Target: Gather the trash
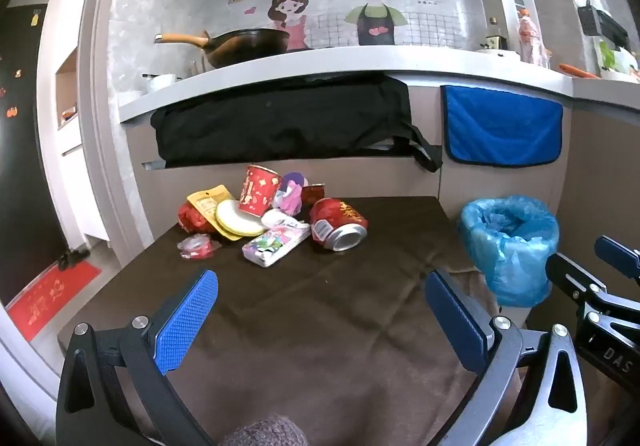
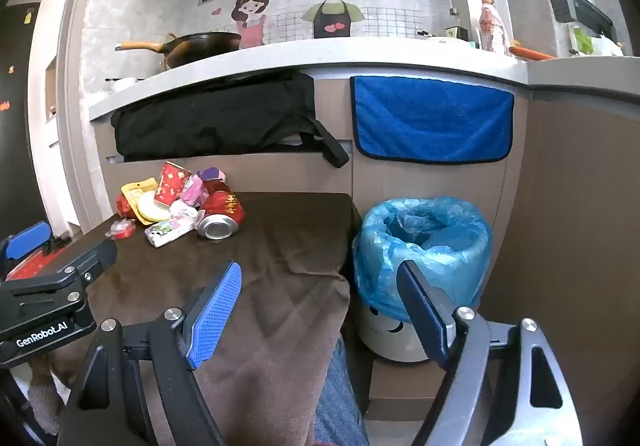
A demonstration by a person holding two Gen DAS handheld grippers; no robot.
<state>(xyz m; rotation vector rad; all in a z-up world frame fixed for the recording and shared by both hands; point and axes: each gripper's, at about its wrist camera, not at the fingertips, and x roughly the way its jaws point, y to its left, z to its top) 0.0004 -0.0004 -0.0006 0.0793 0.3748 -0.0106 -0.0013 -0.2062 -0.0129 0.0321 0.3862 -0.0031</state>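
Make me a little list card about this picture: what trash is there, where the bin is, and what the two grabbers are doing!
trash pile: far left part of the brown cloth table
trash seen: crushed red can, red paper cup, yellow packet, white carton
bin: blue-bagged bin, beside the table's right edge, looks empty
left gripper: open, holds nothing
right gripper: open, holds nothing
trash collected: none visible
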